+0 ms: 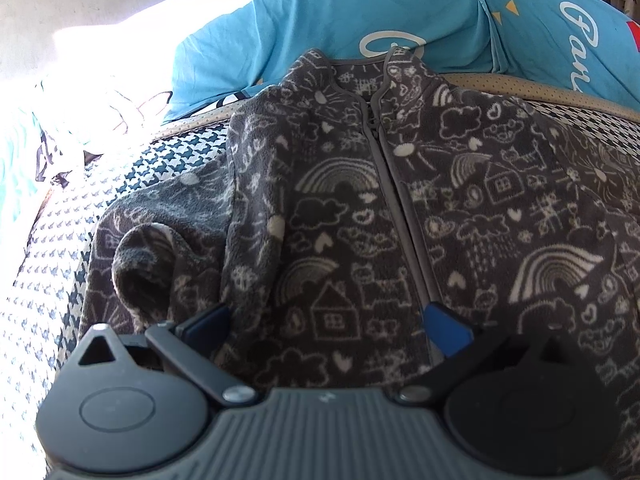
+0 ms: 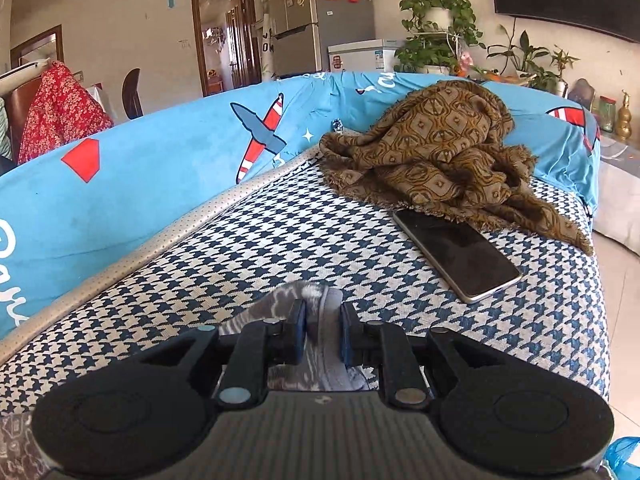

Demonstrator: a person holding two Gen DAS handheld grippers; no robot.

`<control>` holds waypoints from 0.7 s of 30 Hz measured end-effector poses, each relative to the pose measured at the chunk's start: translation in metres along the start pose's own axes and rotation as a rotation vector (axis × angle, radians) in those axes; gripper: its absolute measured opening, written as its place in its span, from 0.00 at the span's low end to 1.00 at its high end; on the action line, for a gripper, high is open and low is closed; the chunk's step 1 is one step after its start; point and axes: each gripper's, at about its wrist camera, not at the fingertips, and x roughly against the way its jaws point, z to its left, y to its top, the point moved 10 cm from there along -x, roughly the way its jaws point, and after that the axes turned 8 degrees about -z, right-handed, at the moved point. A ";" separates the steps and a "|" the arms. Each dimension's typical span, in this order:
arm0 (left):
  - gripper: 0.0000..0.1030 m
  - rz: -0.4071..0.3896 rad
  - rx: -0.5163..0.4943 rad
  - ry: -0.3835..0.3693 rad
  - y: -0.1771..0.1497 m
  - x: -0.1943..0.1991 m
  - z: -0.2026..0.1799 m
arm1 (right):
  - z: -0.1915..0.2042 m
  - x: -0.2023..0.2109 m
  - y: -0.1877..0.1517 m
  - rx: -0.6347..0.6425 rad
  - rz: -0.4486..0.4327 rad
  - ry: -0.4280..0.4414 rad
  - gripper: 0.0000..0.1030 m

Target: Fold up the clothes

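In your left wrist view, the dark grey fleece zip jacket with white doodle print (image 1: 360, 208) lies front-up and zipped on the blue-and-white houndstooth sofa seat (image 1: 60, 280), its collar toward the bright blue printed backrest cover (image 1: 340, 20). One sleeve (image 1: 160, 248) sits bunched at the picture's left side. Your left gripper (image 1: 328, 320) hovers low over the hem with its jaws spread wide and nothing between them.

In your right wrist view, your right gripper (image 2: 322, 338) has a strip of the same grey fleece (image 2: 308, 300) lying between narrowly parted jaws; a gap shows on both sides of it, so the pads do not appear to press it. Beyond lie a black smartphone (image 2: 456, 256) and a crumpled brown patterned scarf (image 2: 440, 148).

You look to be early in the fold, handling a side or sleeve. Next, you probably need to lay that side across the body flat.
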 end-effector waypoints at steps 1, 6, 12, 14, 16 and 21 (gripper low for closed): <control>1.00 0.000 0.002 0.000 0.000 0.001 0.000 | -0.001 0.001 0.002 0.005 -0.008 -0.019 0.17; 1.00 -0.014 0.018 -0.006 0.002 0.005 0.001 | 0.016 0.006 0.005 -0.004 -0.011 0.062 0.26; 1.00 -0.028 0.025 0.013 0.005 0.005 0.007 | 0.090 0.024 -0.011 0.011 0.061 0.386 0.27; 1.00 -0.033 0.030 0.017 0.007 0.005 0.009 | 0.118 0.034 -0.020 0.039 0.088 0.489 0.27; 1.00 -0.039 0.029 0.027 0.008 0.006 0.011 | 0.144 0.045 -0.026 0.079 0.101 0.575 0.27; 1.00 -0.038 0.055 0.032 0.012 0.005 0.016 | 0.205 0.076 -0.043 0.122 0.139 0.777 0.27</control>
